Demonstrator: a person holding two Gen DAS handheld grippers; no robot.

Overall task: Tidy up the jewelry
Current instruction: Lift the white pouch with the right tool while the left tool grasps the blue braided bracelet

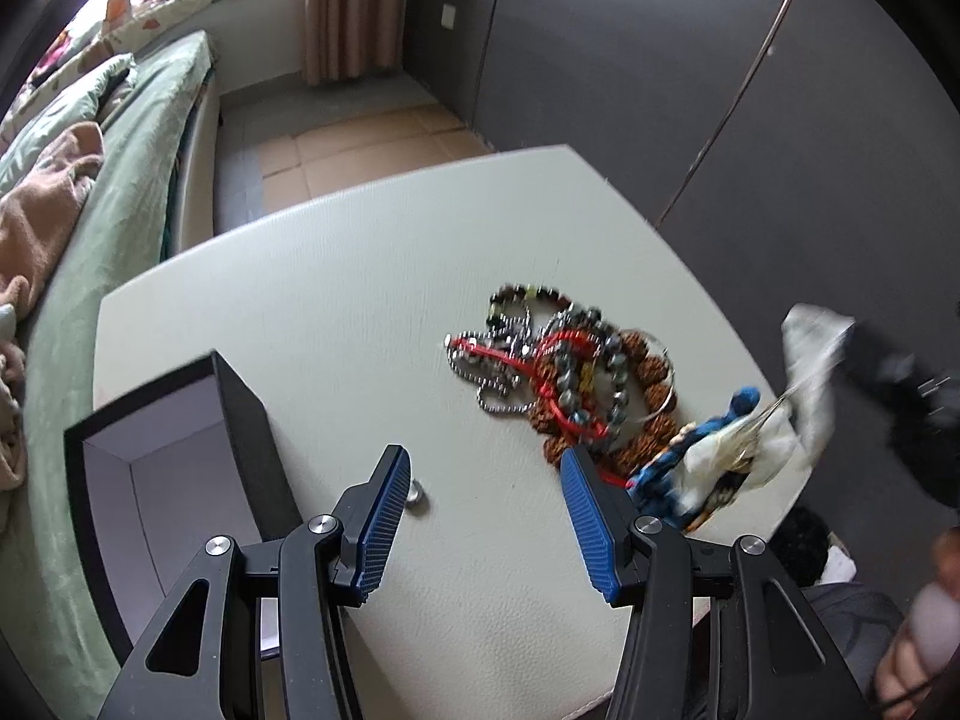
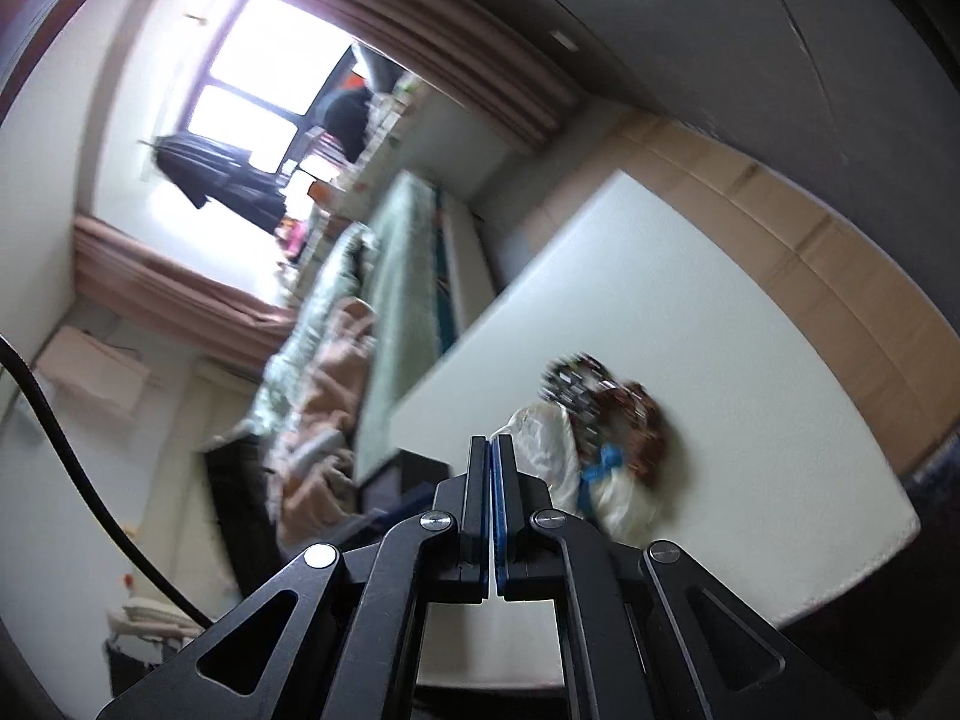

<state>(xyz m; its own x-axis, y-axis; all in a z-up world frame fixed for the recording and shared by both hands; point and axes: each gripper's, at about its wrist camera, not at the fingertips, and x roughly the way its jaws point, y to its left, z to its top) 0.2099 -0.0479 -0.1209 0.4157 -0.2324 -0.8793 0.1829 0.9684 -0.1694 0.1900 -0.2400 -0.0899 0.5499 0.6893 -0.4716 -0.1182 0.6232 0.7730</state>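
Note:
A tangle of jewelry (image 1: 558, 366) lies on the white table (image 1: 336, 324): bead bracelets, a ball chain and a red cord. A white cloth pouch with blue trim (image 1: 720, 456) hangs at its right side, lifted and blurred. My left gripper (image 1: 486, 468) is open and empty above the table, near the pile. An open black box (image 1: 174, 468) stands at the left. A small silver ring (image 1: 417, 495) lies by the left finger. In the right wrist view my right gripper (image 2: 492, 444) is shut, with the white pouch (image 2: 552, 438) just beyond its tips; the grip itself is hidden. The jewelry pile (image 2: 618, 414) is blurred there.
A bed with green bedding (image 1: 120, 180) runs along the table's left side. Dark wardrobe doors (image 1: 720, 90) stand behind the table. The right gripper's dark body (image 1: 900, 384) shows at the right edge of the left wrist view.

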